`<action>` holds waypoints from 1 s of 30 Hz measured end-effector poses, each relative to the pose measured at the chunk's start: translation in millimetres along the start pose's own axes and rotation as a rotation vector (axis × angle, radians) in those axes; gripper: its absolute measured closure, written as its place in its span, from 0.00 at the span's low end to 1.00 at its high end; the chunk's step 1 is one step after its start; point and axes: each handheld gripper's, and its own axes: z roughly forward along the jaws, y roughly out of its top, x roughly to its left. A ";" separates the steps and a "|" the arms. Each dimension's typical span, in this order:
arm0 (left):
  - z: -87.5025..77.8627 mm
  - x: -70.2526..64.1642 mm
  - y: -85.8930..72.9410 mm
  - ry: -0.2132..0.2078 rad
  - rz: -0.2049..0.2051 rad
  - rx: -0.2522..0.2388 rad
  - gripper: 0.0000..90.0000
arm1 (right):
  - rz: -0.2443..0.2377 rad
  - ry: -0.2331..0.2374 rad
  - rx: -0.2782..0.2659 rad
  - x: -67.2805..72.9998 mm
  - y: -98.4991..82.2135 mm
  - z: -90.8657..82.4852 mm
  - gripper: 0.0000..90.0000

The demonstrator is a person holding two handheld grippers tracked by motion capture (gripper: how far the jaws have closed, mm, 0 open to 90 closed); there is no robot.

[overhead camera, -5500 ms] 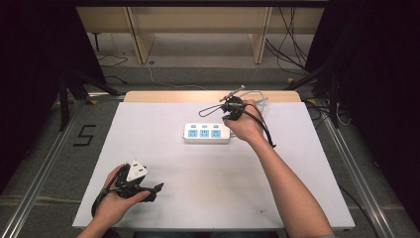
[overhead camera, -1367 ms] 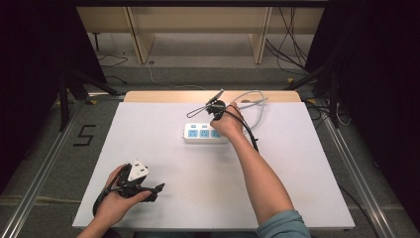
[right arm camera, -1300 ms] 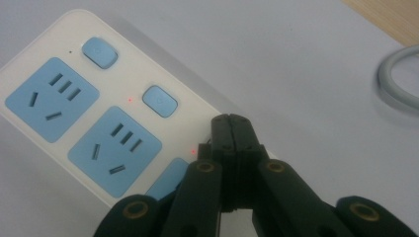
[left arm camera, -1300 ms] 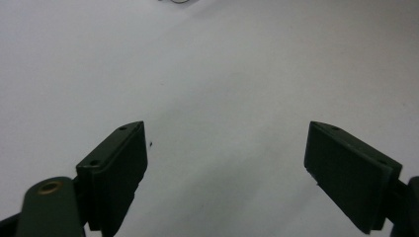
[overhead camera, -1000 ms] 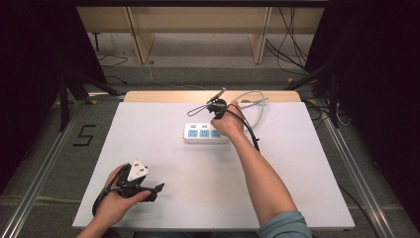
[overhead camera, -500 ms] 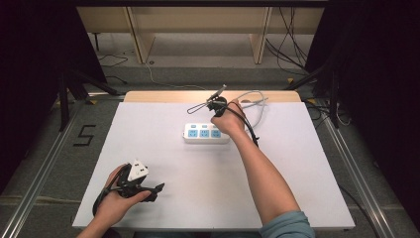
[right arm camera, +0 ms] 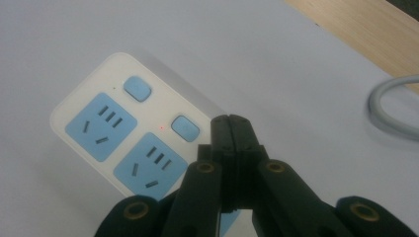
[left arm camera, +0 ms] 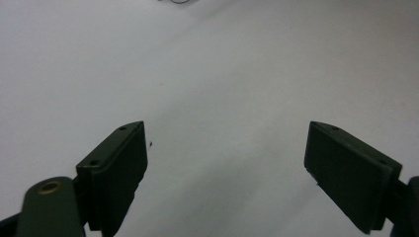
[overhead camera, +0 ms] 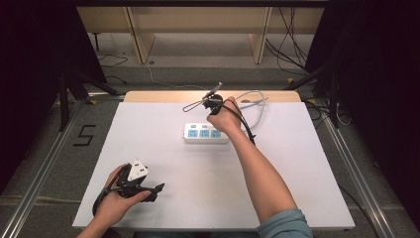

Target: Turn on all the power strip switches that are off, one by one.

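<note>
A white power strip (overhead camera: 205,133) with blue sockets lies at the middle of the white table (overhead camera: 297,163), and its grey cable (overhead camera: 257,106) curls off to the back right. My right gripper (overhead camera: 214,105) is over the strip's far edge. In the right gripper view its jaws are shut with nothing between them, tips (right arm camera: 232,124) just beside the second blue switch button (right arm camera: 185,127); I cannot tell whether they touch. A small red light (right arm camera: 161,128) glows on the strip (right arm camera: 69,111). My left gripper (overhead camera: 155,192) rests at the front left, jaws open and empty (left arm camera: 227,173).
A wooden strip (overhead camera: 168,95) runs along the table's far edge, and the grey cable (right arm camera: 390,113) loops near it. Metal rails (overhead camera: 47,163) flank the table on both sides. A "5" (overhead camera: 84,135) is marked on the floor at the left.
Compared with the earliest frame, my right hand has shifted a little to the left along the strip's far side. It has barely moved in the last second. The left hand has stayed put.
</note>
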 end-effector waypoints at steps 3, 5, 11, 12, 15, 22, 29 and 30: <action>-0.1 -0.1 0.0 0.000 0.000 0.000 0.19 | 0.001 0.001 -0.004 2.6 2.6 -0.4 1.00; -0.2 -0.2 0.0 0.000 0.000 -0.001 0.19 | -0.002 0.005 -0.003 3.6 3.7 -0.7 1.00; -0.5 -0.3 0.2 0.000 0.003 0.000 0.19 | -0.007 0.011 -0.005 8.0 6.8 0.0 1.00; -0.6 -0.3 0.2 0.000 0.004 0.000 0.19 | -0.004 0.016 -0.005 8.9 7.3 0.0 1.00; -0.5 -0.1 0.1 0.001 0.002 -0.001 0.19 | -0.008 0.017 -0.007 10.5 8.8 0.5 1.00; -0.6 -0.2 0.2 0.001 0.003 -0.002 0.19 | -0.012 0.015 -0.005 12.2 11.2 1.6 1.00; -0.8 -0.4 0.2 0.000 0.001 -0.004 0.19 | -0.017 0.014 -0.007 15.1 15.8 1.0 1.00; -0.8 -0.4 0.2 0.000 0.001 -0.004 0.18 | -0.018 0.014 -0.008 15.7 16.5 1.1 1.00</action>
